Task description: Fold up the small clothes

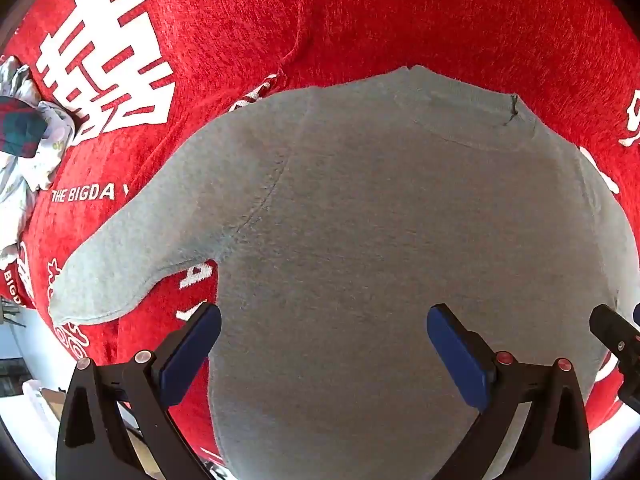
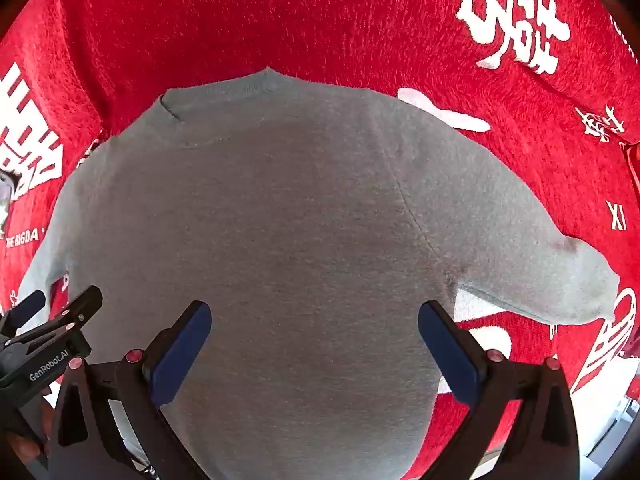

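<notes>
Small grey short-sleeved shirt [image 1: 360,220], spread flat and unfolded on a red cloth [image 1: 400,12] printed with white characters; collar farthest from the claws, sleeves out sideways, body beneath both claws.

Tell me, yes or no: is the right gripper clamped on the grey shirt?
No: the right gripper hangs open above the flat grey shirt, pinching no cloth.

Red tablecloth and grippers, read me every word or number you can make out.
"THE BIGDA", cut off by the grey knit sweater: red tablecloth
"XI": red tablecloth
"GenRobot.AI": left gripper
Large white characters: decorative, not read
Lettering at the cloth's edge: too distorted
</notes>
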Tool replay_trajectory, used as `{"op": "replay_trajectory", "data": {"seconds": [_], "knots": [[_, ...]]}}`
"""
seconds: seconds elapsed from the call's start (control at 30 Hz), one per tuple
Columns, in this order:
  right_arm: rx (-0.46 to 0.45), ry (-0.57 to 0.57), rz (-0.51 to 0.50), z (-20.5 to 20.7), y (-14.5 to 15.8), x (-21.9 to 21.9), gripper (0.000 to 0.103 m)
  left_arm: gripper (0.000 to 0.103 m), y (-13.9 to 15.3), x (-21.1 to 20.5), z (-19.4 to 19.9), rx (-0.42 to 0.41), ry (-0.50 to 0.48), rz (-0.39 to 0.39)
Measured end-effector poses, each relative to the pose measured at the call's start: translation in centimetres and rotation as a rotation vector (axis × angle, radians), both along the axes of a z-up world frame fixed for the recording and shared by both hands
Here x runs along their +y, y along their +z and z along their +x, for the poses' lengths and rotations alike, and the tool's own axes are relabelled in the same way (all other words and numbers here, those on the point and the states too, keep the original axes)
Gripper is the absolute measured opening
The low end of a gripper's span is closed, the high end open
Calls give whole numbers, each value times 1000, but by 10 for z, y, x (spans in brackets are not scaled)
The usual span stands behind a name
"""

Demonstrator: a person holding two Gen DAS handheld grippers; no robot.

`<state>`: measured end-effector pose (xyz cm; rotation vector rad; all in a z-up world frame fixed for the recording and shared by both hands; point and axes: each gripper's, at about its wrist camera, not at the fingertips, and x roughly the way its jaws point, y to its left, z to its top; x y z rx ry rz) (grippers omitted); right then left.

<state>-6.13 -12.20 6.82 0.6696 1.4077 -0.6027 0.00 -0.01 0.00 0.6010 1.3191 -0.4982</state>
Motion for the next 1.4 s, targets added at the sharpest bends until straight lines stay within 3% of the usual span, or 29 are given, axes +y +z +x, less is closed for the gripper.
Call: {"op": "replay_trajectory", "data": {"seconds": [1.4], "knots": [[0, -4, -17, 6, 9, 9, 103, 103, 13, 9, 1, -52, 9, -41]]}}
